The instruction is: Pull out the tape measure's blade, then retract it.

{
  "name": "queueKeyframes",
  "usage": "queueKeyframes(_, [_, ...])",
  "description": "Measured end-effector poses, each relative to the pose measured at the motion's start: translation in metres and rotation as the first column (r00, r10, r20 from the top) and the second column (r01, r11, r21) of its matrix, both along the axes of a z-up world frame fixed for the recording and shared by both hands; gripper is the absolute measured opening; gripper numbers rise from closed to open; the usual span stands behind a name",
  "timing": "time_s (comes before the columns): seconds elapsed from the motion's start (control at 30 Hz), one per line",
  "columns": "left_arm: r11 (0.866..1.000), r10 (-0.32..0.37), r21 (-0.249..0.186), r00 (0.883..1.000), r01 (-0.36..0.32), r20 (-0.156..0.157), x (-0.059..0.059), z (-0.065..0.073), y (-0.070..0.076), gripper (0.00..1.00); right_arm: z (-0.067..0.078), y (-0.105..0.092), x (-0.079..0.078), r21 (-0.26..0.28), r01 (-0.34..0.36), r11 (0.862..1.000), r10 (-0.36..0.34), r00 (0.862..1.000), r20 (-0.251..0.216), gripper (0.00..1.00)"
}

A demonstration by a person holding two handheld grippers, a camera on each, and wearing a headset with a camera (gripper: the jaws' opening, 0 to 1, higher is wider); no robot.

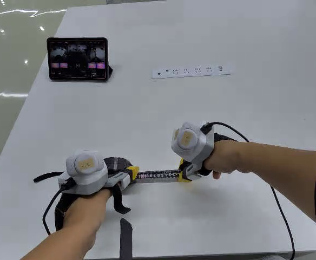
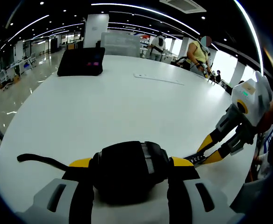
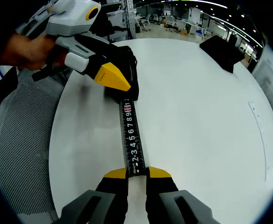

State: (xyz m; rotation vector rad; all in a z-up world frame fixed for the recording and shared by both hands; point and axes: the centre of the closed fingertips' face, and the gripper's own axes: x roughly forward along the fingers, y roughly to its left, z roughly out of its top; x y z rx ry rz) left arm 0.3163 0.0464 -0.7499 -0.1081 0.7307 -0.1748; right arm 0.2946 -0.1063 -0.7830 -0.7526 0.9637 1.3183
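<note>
The black tape measure case [image 1: 117, 164] rests on the white table [image 1: 163, 114], with my left gripper [image 1: 126, 174] shut around it. In the left gripper view the case [image 2: 127, 170] sits between that gripper's yellow-tipped fingers [image 2: 80, 163]. A short length of blade [image 1: 158, 175] runs to the right from the case. My right gripper [image 1: 184, 174] is shut on the blade's end. The right gripper view shows the numbered blade [image 3: 131, 135] stretching from my right gripper [image 3: 136, 173] to the case [image 3: 127, 60]. The right gripper [image 2: 211, 150] also appears in the left gripper view.
A dark tablet [image 1: 78, 58] stands at the back left and a white power strip [image 1: 190, 71] lies at the back centre. A black strap [image 1: 47, 176] trails left of the case. A dark strip [image 1: 125, 238] lies by the front edge. A mesh chair [image 3: 24, 140] stands beside the table.
</note>
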Motion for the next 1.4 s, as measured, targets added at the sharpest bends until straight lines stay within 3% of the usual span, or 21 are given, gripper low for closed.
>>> queueKeyframes(1.4, [0.999, -0.009, -0.033, 1.000, 0.009, 0.000, 0.000, 0.001, 0.001, 0.59, 0.002, 0.022, 0.000, 0.085, 0.008, 0.996, -0.009, 1.000, 0.003, 0.11])
